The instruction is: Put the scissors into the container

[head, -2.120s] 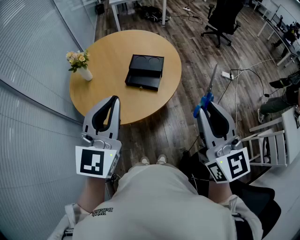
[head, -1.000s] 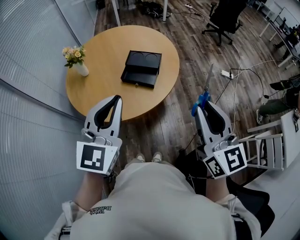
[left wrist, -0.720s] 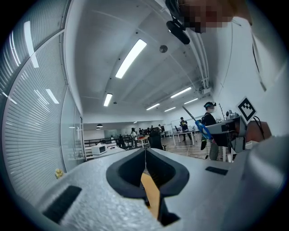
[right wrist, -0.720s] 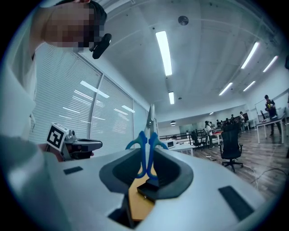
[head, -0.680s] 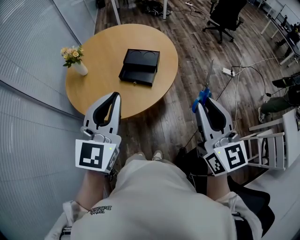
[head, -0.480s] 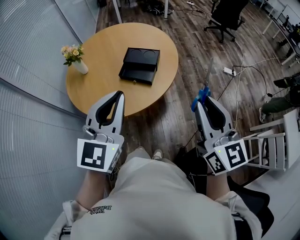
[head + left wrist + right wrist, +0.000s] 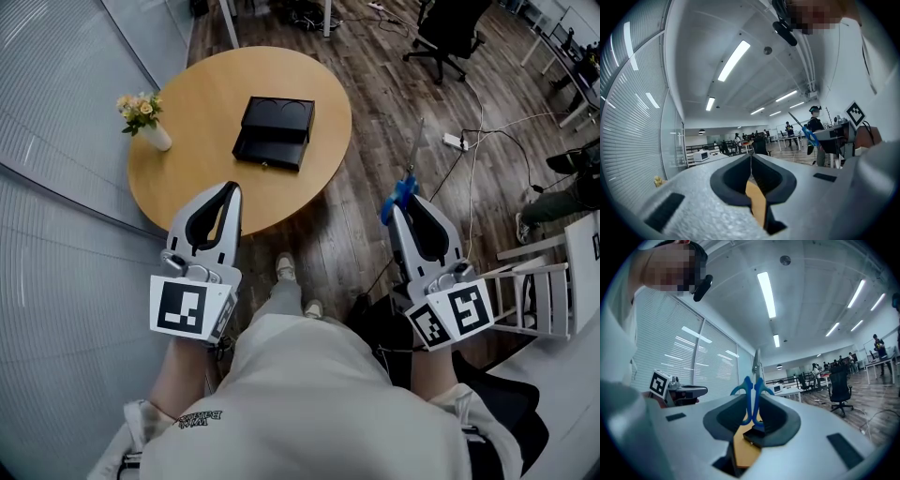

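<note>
My right gripper point(image 7: 400, 202) is shut on the blue-handled scissors point(image 7: 406, 178), whose grey blades point up and away over the wooden floor. In the right gripper view the scissors point(image 7: 753, 390) stand upright between the jaws, handles pinched. The black container point(image 7: 274, 132), a low box with a drawer front and two round hollows on top, lies on the round wooden table point(image 7: 202, 178), ahead and left of the scissors. My left gripper point(image 7: 231, 190) hangs shut and empty over the table's near edge; its closed jaws point(image 7: 751, 161) show in the left gripper view.
A small white vase of flowers point(image 7: 145, 120) stands at the table's left side. A glass wall runs along the left. A black office chair point(image 7: 450, 37), floor cables and a power strip point(image 7: 454, 142) lie right of the table. A white chair point(image 7: 539, 291) is close on my right.
The view has shifted slightly nearer the table, and one foot has stepped forward. Both grippers keep their pose; the scissors stay in the right one.
</note>
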Tool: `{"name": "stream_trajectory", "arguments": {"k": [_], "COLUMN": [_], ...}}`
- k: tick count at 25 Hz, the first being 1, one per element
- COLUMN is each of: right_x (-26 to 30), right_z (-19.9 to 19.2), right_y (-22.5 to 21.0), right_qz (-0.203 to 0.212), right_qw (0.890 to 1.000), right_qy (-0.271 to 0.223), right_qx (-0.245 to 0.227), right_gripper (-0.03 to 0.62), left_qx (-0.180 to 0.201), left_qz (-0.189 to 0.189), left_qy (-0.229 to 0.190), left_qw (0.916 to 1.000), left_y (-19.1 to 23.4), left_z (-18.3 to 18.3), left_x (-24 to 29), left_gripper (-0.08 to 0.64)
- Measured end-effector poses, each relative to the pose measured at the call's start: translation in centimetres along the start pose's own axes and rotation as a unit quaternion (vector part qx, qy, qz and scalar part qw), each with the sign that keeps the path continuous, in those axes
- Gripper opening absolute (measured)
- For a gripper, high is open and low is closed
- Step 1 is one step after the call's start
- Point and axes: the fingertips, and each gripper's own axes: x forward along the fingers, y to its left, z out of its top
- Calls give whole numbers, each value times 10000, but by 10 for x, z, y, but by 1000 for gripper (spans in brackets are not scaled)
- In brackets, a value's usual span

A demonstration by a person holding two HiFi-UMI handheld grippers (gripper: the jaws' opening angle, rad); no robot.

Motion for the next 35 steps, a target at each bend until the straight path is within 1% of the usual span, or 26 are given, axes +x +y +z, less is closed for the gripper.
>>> {"name": "stream_trajectory", "arguments": {"k": [5,12,19,22,26,29,35], "right_x": [11,44,94,117,144,163,205], "right_z": [-3,-18,-29,-32,-32,-30,-33], "right_y": [-2,-6,-18,-23,-27,-29,-28], "right_qz": [-8,58,22,24,49,39,55], "right_qw": [9999,9997,9990,9988,9986,9989,9985], "right_qy": [85,255,435,485,530,478,552], "right_qx": [-68,-14,-49,-69,-27,-10,-5], "right_gripper": [98,98,98,98,98,98,98], "left_qx": [-54,-206,-346,-366,-401,-387,-474], "left_qz": [-8,-48,-34,-37,-185,-210,-235], "left_qy": [6,129,178,285,239,260,338], "left_qw": [10000,9997,9992,9989,9987,9987,9980], "left_y": [7,25,61,76,91,105,139], "left_z": [-7,-28,-44,-51,-54,-58,-72], "left_x": [7,25,59,76,97,108,124], "left_gripper": [25,25,25,25,25,25,25]}}
